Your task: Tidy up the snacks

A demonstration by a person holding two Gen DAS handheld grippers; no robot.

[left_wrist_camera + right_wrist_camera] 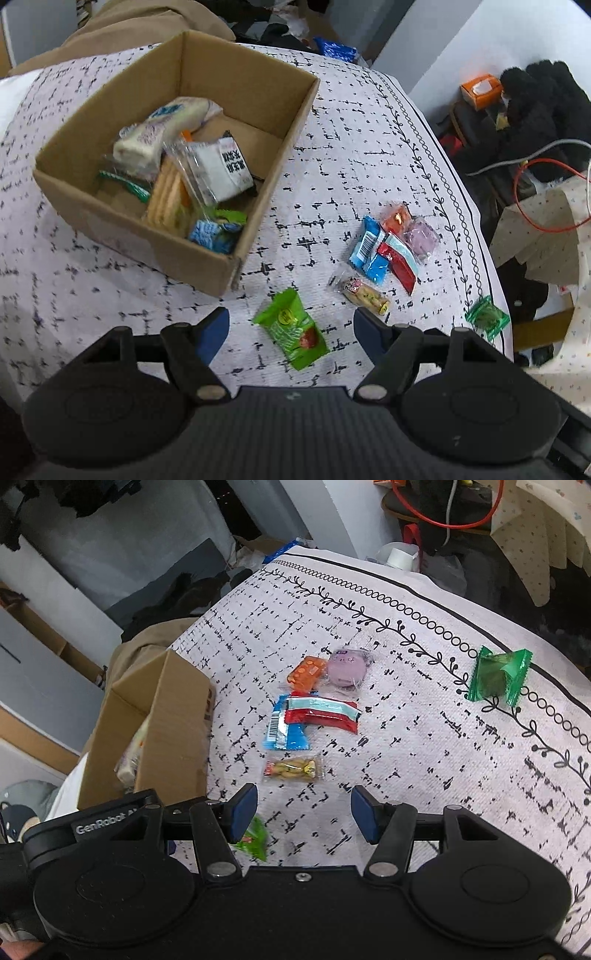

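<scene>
A cardboard box (258,92) on the patterned cloth holds several wrapped snacks; its side shows in the right wrist view as the box (166,731). A light green packet (291,330) lies on the cloth between the open jaws of my left gripper (291,332), untouched. Beyond it lie a clear nut bar (364,293), a blue packet (369,249), a red packet (400,262), an orange one (397,218) and a purple one (423,236). My right gripper (303,816) hangs open over bare cloth, just short of the nut bar (293,768). A dark green packet (498,677) sits by the cloth's border.
The tablecloth (351,140) ends at a curved edge on the right. Past it are dark clothing, an orange box (480,90) and a red cable (546,199). Brown fabric (147,22) lies behind the cardboard box.
</scene>
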